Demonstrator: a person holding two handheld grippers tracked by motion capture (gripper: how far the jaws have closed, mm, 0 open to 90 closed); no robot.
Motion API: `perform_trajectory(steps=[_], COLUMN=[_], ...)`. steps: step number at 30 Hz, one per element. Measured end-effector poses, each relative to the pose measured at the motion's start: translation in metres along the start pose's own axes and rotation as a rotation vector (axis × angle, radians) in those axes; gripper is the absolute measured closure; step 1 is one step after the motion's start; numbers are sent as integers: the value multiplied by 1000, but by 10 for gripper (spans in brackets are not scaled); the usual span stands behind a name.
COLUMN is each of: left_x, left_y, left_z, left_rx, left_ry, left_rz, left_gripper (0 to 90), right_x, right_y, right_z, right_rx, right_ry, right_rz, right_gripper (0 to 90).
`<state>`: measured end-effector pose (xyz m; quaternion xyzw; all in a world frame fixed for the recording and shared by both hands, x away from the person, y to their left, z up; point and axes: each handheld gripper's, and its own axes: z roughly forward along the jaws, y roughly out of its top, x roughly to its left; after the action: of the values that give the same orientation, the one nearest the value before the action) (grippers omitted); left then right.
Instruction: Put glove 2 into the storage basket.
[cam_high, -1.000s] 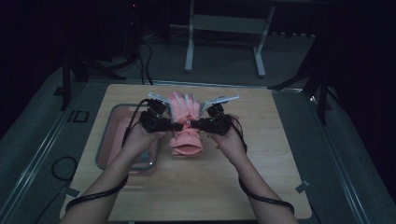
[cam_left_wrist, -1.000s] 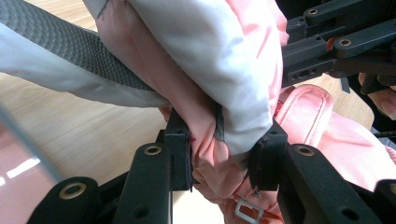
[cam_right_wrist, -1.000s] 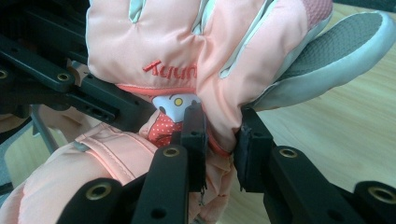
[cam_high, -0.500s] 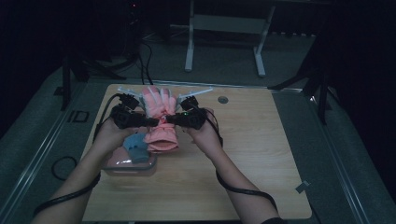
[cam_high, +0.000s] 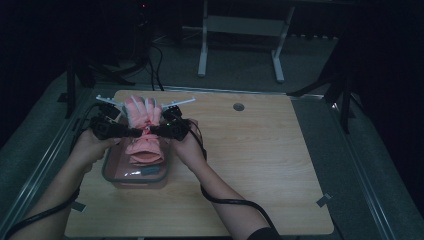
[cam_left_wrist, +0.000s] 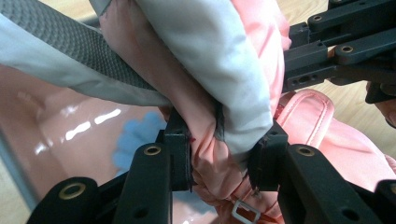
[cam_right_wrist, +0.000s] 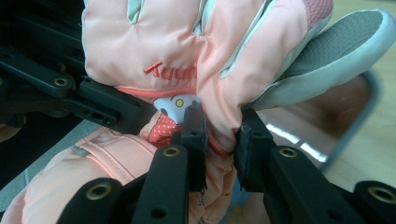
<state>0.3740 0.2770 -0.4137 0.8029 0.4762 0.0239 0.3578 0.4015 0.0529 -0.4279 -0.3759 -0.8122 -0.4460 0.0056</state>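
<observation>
A padded pink glove (cam_high: 144, 131) with grey-white trim hangs between both grippers over a pink tray (cam_high: 112, 176) at the table's left. My left gripper (cam_high: 134, 133) pinches its wrist from the left; in the left gripper view the pads squeeze bunched pink fabric (cam_left_wrist: 210, 158). From the right, my right gripper (cam_high: 153, 131) clamps the same wrist; its pads bite the glove (cam_right_wrist: 219, 116) just below the red lettering. The glove's cuff (cam_high: 145, 155) droops toward the tray. A blue patch (cam_left_wrist: 135, 137) lies inside the tray under the glove.
The tray's dark rim (cam_high: 135, 184) sits near the table's left front. The wooden table (cam_high: 260, 160) stretches bare to the right, with a round hole (cam_high: 238, 106) near its far edge. Cables (cam_high: 225, 202) trail from both grippers along the forearms.
Both grippers have carried the glove leftward from the table's middle to above the tray. Their grip on it looks the same.
</observation>
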Motion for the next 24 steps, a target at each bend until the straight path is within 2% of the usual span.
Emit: perform_trajectory(steps=[4, 8, 13, 16, 20, 24], left_x=[16, 24, 27, 26, 26, 26], left_y=[-16, -29, -41, -45, -48, -45], left_z=[16, 28, 39, 43, 48, 53], left_rx=[26, 49, 70, 78, 88, 104], left_ry=[-25, -44, -44, -40, -40, -16], left_rz=[-41, -76, -109, -112, -128, -135], left_gripper=[661, 660, 651, 647, 640, 609], right_x=[-4, -6, -6, -7, -8, -11], right_y=[-12, -22, -31, -34, -35, -34], right_z=[22, 37, 47, 50, 52, 56], right_rx=[40, 99, 157, 184, 221, 242], right_ry=[0, -5, -22, -29, -38, -56], right_rz=[26, 29, 9, 6, 5, -5], right_gripper=[758, 757, 749, 744, 738, 715])
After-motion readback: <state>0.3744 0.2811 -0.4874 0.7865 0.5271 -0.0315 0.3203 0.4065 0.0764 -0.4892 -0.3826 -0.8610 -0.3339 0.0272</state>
